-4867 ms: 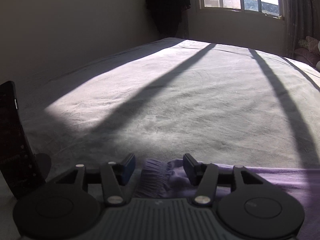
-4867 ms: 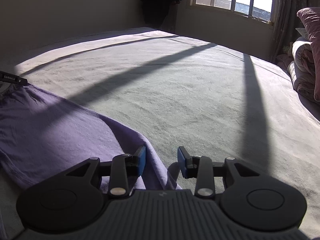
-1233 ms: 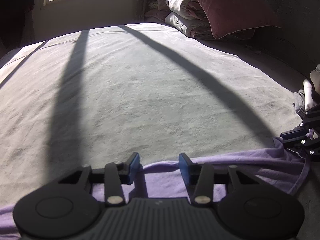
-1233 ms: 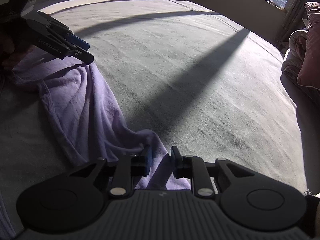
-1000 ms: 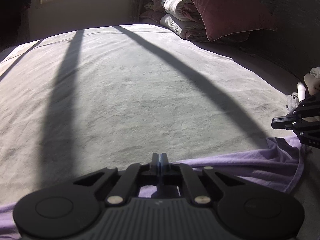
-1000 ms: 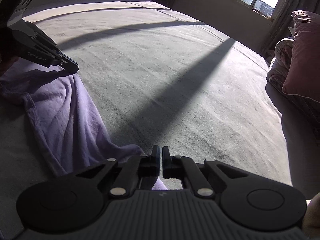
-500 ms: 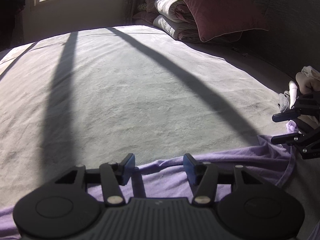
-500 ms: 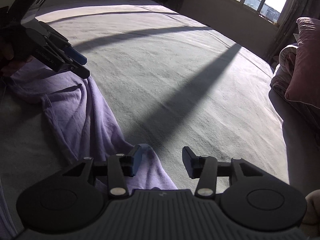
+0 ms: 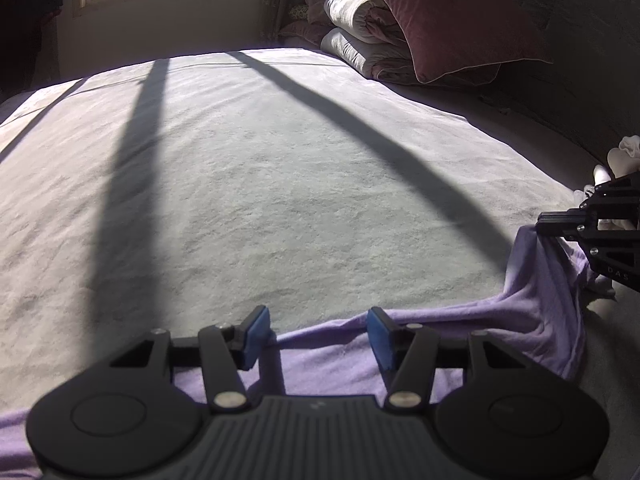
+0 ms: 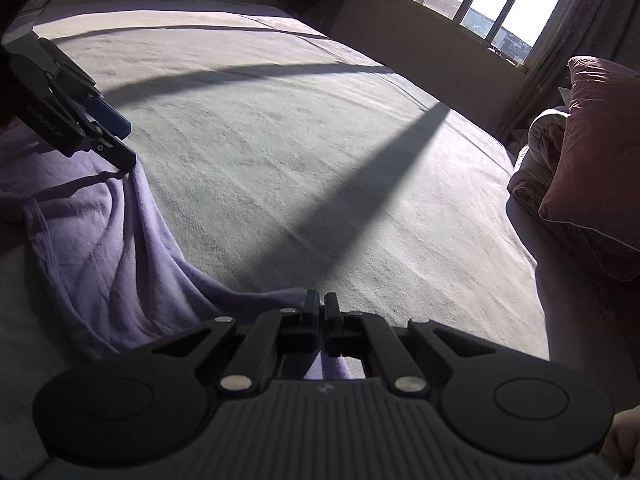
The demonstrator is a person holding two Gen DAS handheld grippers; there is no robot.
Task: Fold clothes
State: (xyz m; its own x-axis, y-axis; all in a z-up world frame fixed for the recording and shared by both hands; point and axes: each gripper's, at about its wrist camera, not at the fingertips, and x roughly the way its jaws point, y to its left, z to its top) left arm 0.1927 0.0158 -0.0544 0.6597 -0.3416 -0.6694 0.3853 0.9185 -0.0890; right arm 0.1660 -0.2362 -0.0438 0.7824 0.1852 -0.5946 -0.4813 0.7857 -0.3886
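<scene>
My right gripper (image 10: pixel 322 312) is pinched closed on a corner of the purple garment (image 10: pixel 104 248), lifting it off the grey bed (image 10: pixel 300 168) at 6 o'clock. My left gripper (image 9: pixel 318 334) is spread wide over the garment's edge, gripping nothing. Pillows (image 9: pixel 448 12) sit at 1 o'clock.

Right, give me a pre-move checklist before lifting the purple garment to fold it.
1. Right gripper shut on the purple garment: ok; a corner rises into its closed fingers in the left wrist view.
2. Left gripper shut on the garment's edge: not ok; jaws open, the edge lies between them.
3. Garment smooth between the grippers: not ok; it sags in folds.
4. Bed bare ahead: ok.
5. Pillow and folded duvets out of the way: ok, at the far side.
</scene>
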